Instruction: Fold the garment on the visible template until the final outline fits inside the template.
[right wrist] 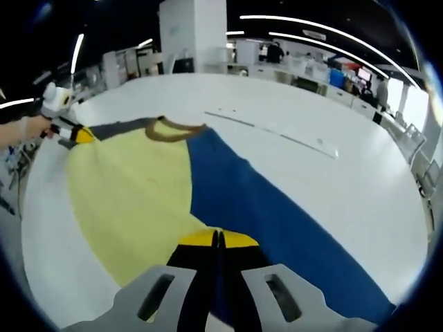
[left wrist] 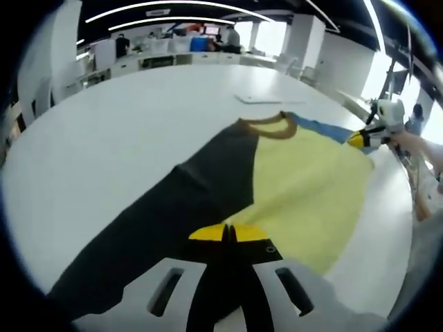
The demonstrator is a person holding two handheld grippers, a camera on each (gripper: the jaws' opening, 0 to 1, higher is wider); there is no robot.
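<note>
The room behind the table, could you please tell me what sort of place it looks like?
Probably a large open-plan office or lab: long ceiling light strips, rows of desks with monitors where people stand, and a big white table holding the garment.

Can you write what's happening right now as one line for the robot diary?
stage: folding | left gripper: shut on shirt | right gripper: shut on shirt | table: shirt flat

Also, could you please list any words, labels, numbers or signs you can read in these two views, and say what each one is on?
None can be read.
The garment shows plain colour panels, no print.
The white table bears thin marks, too faint to read.
Screens in the background are too small and blurred.
</note>
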